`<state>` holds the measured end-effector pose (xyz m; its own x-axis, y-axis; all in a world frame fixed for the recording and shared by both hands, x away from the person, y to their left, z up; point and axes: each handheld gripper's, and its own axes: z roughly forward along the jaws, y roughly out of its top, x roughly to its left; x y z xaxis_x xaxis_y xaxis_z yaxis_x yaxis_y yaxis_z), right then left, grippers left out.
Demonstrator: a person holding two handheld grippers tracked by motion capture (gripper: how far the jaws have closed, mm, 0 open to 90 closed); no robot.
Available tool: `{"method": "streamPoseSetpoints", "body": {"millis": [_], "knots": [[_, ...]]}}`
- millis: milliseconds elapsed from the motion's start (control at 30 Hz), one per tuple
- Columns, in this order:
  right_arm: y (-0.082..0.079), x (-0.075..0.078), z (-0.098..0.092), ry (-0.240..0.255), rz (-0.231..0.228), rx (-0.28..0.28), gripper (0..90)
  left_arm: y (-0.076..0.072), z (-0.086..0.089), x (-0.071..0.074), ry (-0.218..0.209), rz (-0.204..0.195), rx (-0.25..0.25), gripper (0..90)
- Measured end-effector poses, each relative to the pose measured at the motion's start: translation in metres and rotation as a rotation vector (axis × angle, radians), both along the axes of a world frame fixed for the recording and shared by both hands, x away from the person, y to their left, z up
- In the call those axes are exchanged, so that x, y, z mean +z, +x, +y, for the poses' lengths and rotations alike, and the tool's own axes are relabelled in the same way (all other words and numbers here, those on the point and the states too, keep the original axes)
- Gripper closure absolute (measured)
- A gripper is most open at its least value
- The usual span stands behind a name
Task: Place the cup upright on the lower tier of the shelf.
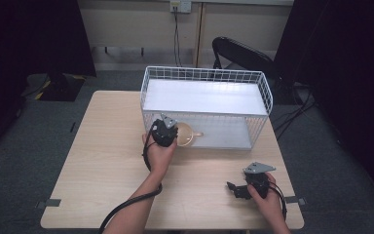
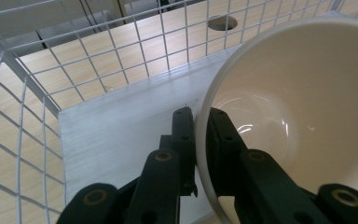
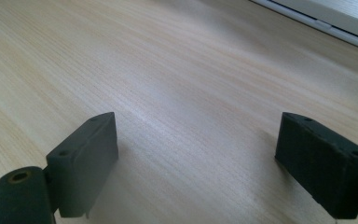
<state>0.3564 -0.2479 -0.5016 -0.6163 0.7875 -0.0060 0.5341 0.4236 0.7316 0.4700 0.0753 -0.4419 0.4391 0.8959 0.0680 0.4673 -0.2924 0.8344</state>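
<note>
A cream cup (image 1: 186,134) with a small handle is held at the open front of the white wire basket (image 1: 265,90). My left gripper (image 1: 167,130) is shut on its rim. In the left gripper view the two black jaws pinch the cup's wall (image 2: 279,107), one pad inside and one outside, over the basket's white floor (image 2: 121,135). My right gripper (image 1: 234,189) rests low on the table near the front right, pointing left. Its jaws stand wide apart in the right gripper view, with bare wood (image 3: 191,93) between the fingers (image 3: 86,158).
The light wooden table (image 1: 102,161) has free room at left and front. The wire basket stands at the table's back right with a white shelf across its top. A black chair (image 1: 243,51) and cables lie beyond on the grey floor.
</note>
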Motion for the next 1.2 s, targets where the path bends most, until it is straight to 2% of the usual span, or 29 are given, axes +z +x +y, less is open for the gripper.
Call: {"method": "streamPoseSetpoints", "body": {"millis": [200, 233, 467, 500, 567, 633, 767, 833, 933, 967, 1033, 1167, 1200], "knots": [[0.0000, 0.0000, 0.0000, 0.000, 0.000, 0.000, 12.2, 0.0011, -0.0027, -0.0034, 0.004, -0.022, 0.031, 82.7], [0.0000, 0.0000, 0.0000, 0.000, 0.000, 0.000, 12.2, 0.0012, -0.0037, -0.0046, -0.010, -0.030, 0.041, 82.7], [0.0000, 0.0000, 0.0000, 0.000, 0.000, 0.000, 12.2, 0.0004, -0.0007, -0.0068, -0.028, -0.042, 0.045, 82.1], [0.0000, 0.0000, 0.0000, 0.000, 0.000, 0.000, 12.2, 0.0004, -0.0007, -0.0077, -0.051, -0.041, 0.056, 79.1], [0.0000, 0.0000, 0.0000, 0.000, 0.000, 0.000, 12.3, -0.0002, -0.0006, -0.0078, -0.067, -0.033, 0.054, 69.7], [0.0000, 0.0000, 0.0000, 0.000, 0.000, 0.000, 12.3, -0.0008, -0.0006, -0.0076, -0.081, -0.041, 0.045, 67.7], [0.0000, 0.0000, 0.0000, 0.000, 0.000, 0.000, 12.2, -0.0018, 0.0002, -0.0063, -0.077, -0.050, 0.031, 60.8], [0.0000, 0.0000, 0.0000, 0.000, 0.000, 0.000, 12.3, -0.0023, 0.0003, -0.0064, -0.107, -0.055, 0.020, 57.0], [0.0000, 0.0000, 0.0000, 0.000, 0.000, 0.000, 12.3, -0.0035, 0.0012, -0.0066, -0.121, -0.056, 0.006, 51.7], [0.0000, 0.0000, 0.0000, 0.000, 0.000, 0.000, 12.2, -0.0046, 0.0016, -0.0070, -0.134, -0.070, -0.004, 49.4], [0.0000, 0.0000, 0.0000, 0.000, 0.000, 0.000, 12.2, -0.0049, 0.0018, -0.0068, -0.143, -0.082, -0.020, 45.7], [0.0000, 0.0000, 0.0000, 0.000, 0.000, 0.000, 12.3, -0.0062, 0.0019, -0.0044, -0.153, -0.098, -0.019, 40.2], [0.0000, 0.0000, 0.0000, 0.000, 0.000, 0.000, 12.2, -0.0059, 0.0023, -0.0031, -0.154, -0.086, -0.025, 40.8]]}}
